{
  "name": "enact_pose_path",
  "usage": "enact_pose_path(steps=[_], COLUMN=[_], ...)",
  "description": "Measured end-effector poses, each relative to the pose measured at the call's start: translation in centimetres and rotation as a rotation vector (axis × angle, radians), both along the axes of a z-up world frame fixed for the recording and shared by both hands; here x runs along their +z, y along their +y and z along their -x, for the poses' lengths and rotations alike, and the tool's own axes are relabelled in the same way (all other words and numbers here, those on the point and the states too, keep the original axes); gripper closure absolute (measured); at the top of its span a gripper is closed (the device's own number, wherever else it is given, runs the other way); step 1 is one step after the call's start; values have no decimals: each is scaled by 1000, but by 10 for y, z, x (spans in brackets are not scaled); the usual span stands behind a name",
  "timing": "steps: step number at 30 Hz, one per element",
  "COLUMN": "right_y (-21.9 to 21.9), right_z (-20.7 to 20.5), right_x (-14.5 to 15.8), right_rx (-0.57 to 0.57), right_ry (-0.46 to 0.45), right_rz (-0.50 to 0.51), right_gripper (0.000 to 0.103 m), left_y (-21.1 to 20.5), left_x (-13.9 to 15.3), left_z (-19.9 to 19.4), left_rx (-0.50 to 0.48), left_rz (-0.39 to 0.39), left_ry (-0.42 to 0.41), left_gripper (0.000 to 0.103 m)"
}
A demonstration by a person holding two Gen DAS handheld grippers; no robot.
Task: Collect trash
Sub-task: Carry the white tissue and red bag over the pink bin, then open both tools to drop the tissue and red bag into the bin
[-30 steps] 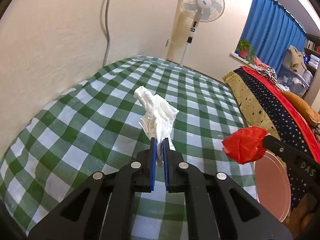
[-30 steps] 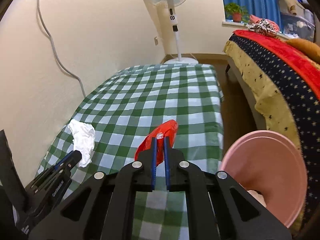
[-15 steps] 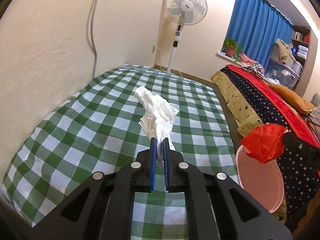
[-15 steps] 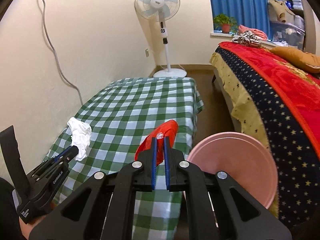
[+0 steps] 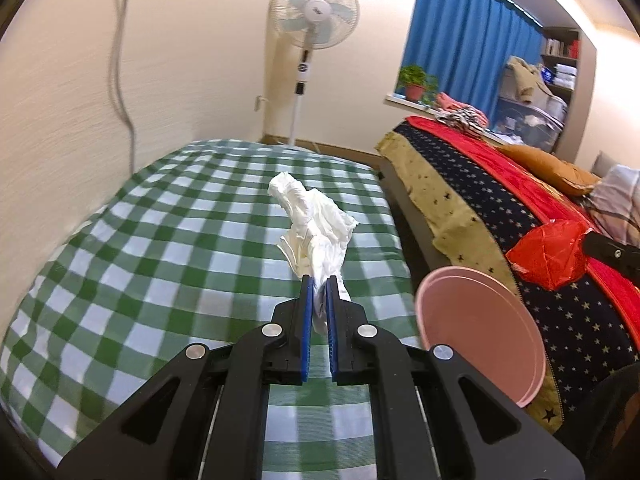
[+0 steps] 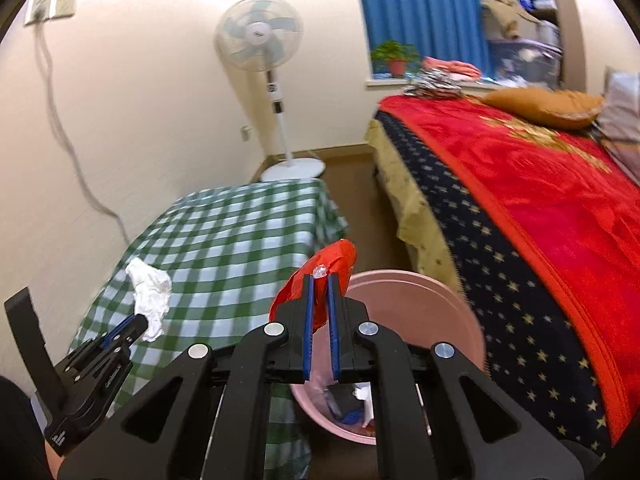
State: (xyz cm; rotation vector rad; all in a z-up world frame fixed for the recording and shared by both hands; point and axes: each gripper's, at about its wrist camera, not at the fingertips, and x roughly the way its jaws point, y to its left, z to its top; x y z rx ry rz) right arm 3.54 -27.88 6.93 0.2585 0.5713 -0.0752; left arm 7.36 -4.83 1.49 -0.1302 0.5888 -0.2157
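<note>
Carrying is under way: white tissue (image 5: 316, 224) is clamped by the left gripper (image 5: 319, 280), red wrapper (image 6: 320, 284) by the right gripper (image 6: 319, 278) above the pink bin (image 6: 460, 304); release there is judged next.

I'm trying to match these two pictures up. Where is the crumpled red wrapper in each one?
Left wrist view: the red wrapper sits at the far right, held up over the bed by the right hand-held gripper, just above the pink bin.
Right wrist view: it is at the centre, pinched between the blue pads, in front of the bin's rim.
Shared landmark: the white standing fan by the wall, upper middle in both.
</note>
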Motion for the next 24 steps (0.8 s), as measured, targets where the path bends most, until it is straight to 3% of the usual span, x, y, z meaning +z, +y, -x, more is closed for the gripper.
enact_pose_path(steps=[8,24], right_y=[-27,-36], right_z=[0,-21], right_x=[-21,-37], right_rx=[-91,-204], right_ry=[33,88], right_rz=[-28,80], right_gripper=[96,96], left_y=[-37,-102], left_x=[-4,-22], left_z=[-2,-14], left_rx=[-91,-252], left_rz=[1,-15], left_ry=[-15,-8], left_gripper=[96,96])
